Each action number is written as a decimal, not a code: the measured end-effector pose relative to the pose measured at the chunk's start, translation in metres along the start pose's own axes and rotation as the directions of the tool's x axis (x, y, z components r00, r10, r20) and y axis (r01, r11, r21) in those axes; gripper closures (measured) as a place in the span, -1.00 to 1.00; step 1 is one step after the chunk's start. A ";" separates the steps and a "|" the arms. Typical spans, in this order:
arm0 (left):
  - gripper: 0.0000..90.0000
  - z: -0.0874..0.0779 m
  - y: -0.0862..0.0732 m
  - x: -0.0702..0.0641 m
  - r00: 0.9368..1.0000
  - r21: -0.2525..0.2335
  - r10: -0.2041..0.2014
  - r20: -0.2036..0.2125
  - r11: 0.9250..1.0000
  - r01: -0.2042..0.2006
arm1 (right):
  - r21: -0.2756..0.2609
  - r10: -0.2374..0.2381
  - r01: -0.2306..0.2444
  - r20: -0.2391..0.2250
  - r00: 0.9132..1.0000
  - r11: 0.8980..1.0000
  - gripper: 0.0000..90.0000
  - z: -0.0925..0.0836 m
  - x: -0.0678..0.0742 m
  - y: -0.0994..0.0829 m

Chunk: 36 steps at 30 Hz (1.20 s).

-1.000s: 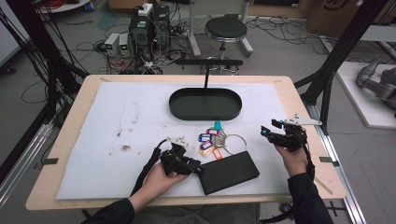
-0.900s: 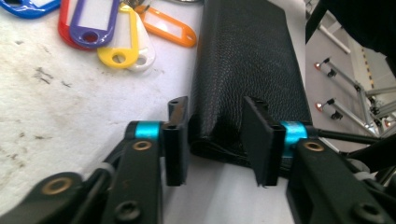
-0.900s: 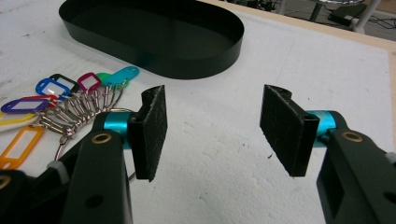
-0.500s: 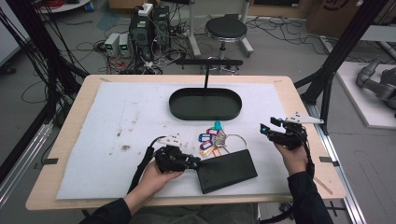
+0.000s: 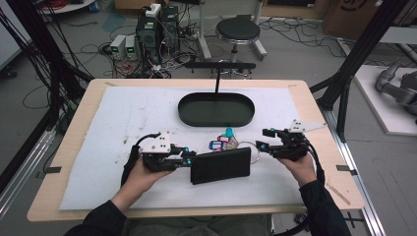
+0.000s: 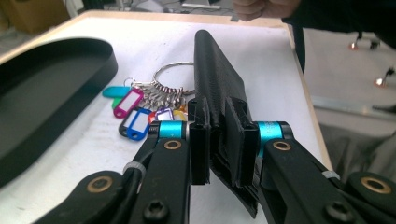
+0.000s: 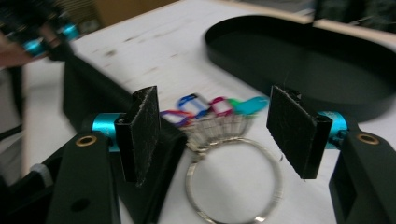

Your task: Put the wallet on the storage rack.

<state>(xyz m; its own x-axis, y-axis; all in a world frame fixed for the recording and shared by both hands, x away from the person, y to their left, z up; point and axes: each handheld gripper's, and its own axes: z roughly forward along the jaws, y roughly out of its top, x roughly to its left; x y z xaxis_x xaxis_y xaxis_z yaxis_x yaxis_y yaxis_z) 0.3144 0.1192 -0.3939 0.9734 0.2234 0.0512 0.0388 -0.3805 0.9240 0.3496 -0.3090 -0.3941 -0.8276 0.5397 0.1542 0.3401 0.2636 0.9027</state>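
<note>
A black textured wallet (image 5: 221,165) sits edge-up between the pads of my left gripper (image 5: 189,158), which is shut on its left end. In the left gripper view the wallet (image 6: 215,79) runs away from the left gripper (image 6: 219,144), tilted off the mat. A key ring with several coloured tags (image 5: 223,142) lies just behind it. My right gripper (image 5: 263,139) hovers at the ring's right side. Its jaws have just been opening wider. In the right gripper view the ring (image 7: 233,182) lies below and ahead of my right gripper (image 7: 217,126), with nothing pressed between the pads.
A black oval tray (image 5: 216,124) stands behind the keys on the white mat (image 5: 123,118). The table's wooden edge (image 5: 324,123) runs close by the right hand. A stool and cabling stand on the floor beyond the table.
My left gripper has shut on the wallet's left end, raised it, and drawn it left and away from the front edge. The right gripper has edged left toward the key ring.
</note>
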 end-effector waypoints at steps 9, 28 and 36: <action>0.77 -0.003 -0.003 0.000 0.999 -0.006 0.012 0.033 1.000 -0.012 | 0.182 -0.022 0.062 -0.213 0.977 0.981 -0.24 0.044 0.015 -0.006; -0.15 0.010 -0.029 0.019 0.952 0.080 -0.293 0.085 0.955 0.286 | 0.152 -0.145 0.200 -0.309 0.940 0.968 0.60 0.038 0.022 -0.005; 0.43 0.023 -0.031 0.013 0.959 0.110 -0.263 0.108 0.962 0.252 | 0.160 -0.135 0.189 -0.301 0.944 0.969 0.57 0.038 0.023 -0.005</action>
<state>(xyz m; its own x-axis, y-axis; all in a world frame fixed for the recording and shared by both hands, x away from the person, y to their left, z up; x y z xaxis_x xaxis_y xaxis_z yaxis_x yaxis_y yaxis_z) 0.3312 0.1138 -0.4305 0.9473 0.2173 -0.2353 0.3072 -0.4080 0.8598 0.3458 -0.2676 -0.4101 -0.9616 0.2330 0.1450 0.2442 0.4851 0.8397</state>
